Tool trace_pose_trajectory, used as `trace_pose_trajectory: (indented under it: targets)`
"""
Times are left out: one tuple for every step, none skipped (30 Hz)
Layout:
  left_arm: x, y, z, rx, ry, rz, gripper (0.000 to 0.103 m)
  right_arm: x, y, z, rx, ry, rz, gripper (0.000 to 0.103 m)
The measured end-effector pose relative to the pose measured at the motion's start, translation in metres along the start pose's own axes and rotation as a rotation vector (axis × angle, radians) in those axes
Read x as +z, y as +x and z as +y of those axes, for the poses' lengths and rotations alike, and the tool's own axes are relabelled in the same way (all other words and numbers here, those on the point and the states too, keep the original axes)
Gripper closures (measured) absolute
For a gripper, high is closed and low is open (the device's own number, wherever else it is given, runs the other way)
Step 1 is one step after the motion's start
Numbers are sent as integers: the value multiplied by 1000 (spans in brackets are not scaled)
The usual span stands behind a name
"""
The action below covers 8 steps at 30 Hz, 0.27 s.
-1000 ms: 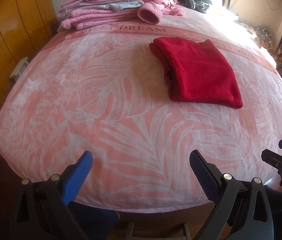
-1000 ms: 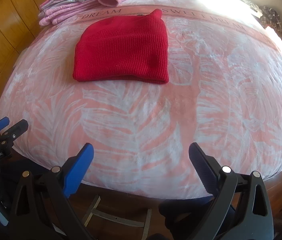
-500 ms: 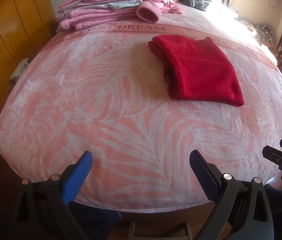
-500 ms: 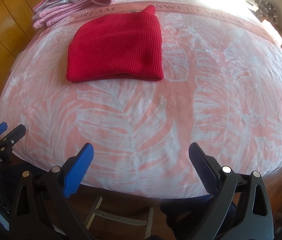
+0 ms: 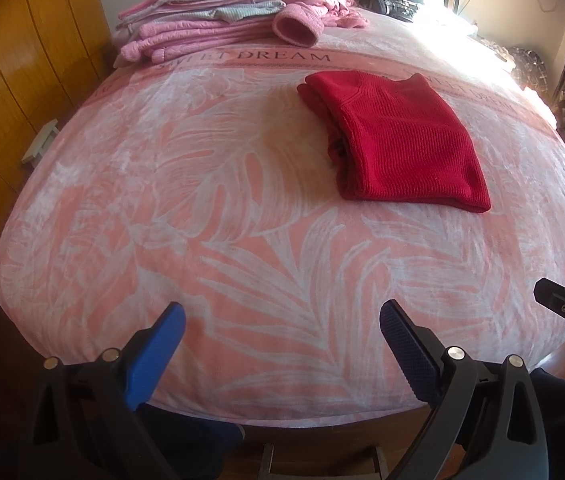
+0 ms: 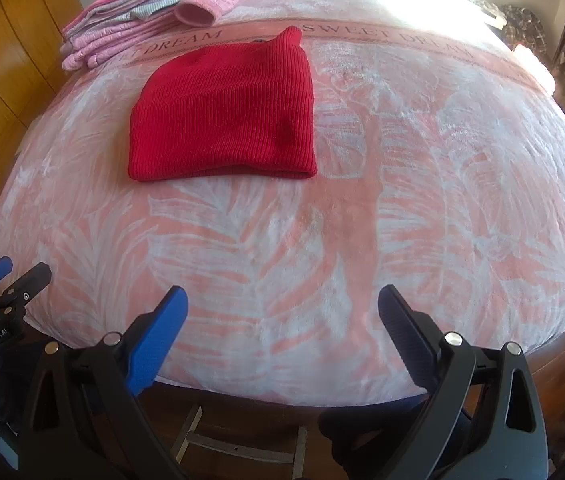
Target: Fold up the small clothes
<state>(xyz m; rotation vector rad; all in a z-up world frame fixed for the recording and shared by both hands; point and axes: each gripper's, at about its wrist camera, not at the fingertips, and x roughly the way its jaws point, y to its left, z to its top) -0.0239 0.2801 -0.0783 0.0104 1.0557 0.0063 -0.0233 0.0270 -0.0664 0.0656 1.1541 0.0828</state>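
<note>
At the far left of the bed [image 5: 242, 240], a stack of folded pink clothes [image 5: 194, 28] sits by the wooden wall [image 5: 10, 92]. The left gripper [image 5: 280, 322] hovers at the near edge, fingers apart and empty. The folded red sweater [image 5: 402, 144] lies mid-bed. The right gripper [image 6: 282, 304] hovers likewise, fingers apart.

Wood-panelled wall [image 5: 14, 92] beside a bed in a pink leaf-print blanket [image 5: 202, 208], sunlight glaring across its far corner

Bed [image 5: 122, 200] – red sweater [image 5: 402, 148], pink clothes [image 5: 202, 28]
</note>
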Motion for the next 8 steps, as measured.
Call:
trace_pose_trajectory:
  targets:
    - [0,0,0,1,0,-1,5,0,1,0,0,3,4,8]
    - [0,0,0,1,1,-2,5,0,1,0,0,5,9,8]
    - [0,0,0,1,2,-2,5,0,2,0,-3,6,15,8]
    - [0,0,0,1,3,-3,5,-1,3,-1,-4,9,24,8]
    - [0,0,0,0,3,-3,5,-1,4,-1,-1,15,33,8]
    - [0,0,0,-1,3,-3,5,-1,5,-2,1,20,37,8]
    - [0,0,0,0,3,-3,5,-2,5,-2,-1,22,37,8]
    - [0,0,0,1,2,-3,5,-2,6,-2,-2,21,38,8]
